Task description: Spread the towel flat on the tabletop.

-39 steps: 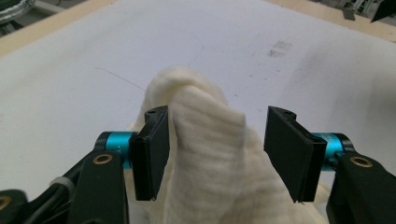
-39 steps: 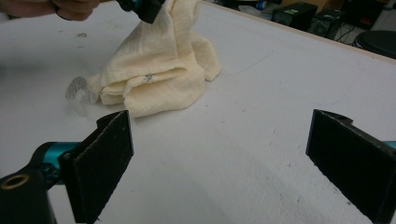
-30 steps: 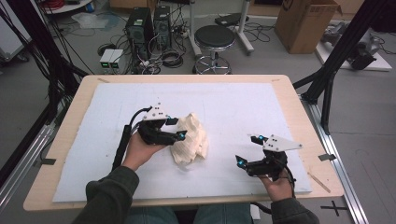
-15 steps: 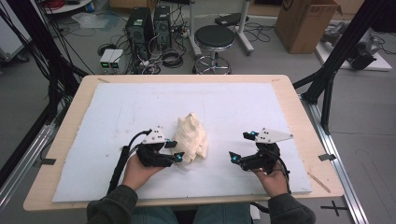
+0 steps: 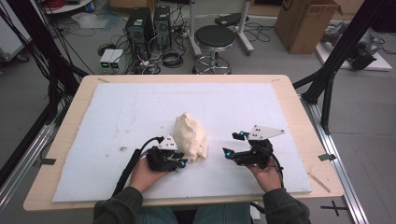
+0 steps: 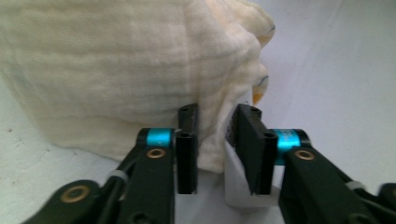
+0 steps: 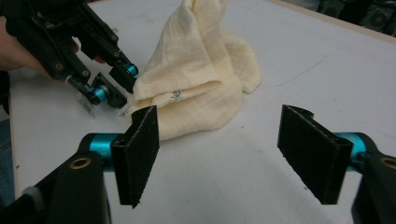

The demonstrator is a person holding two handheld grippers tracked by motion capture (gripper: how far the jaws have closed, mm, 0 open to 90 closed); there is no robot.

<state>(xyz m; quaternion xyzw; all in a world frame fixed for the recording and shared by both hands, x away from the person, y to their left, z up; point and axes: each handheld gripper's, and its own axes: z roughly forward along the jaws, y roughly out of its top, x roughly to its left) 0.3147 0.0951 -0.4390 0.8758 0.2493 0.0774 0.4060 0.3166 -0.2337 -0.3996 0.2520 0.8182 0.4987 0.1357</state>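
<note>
Left tongs (image 5: 183,161) pinch cream cloth (image 5: 190,135) on white-covered table (image 5: 116,116); cluttered floor beyond.

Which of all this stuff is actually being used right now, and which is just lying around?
In use: cream cloth, pinched by the left gripper; open right gripper; white mat.

Lying about: stool, computer towers, cardboard box, floor cables.

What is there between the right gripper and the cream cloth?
Nothing: in the high view, bare white mat separates the right gripper from the cream cloth. The right gripper view shows the same bare stretch.
</note>
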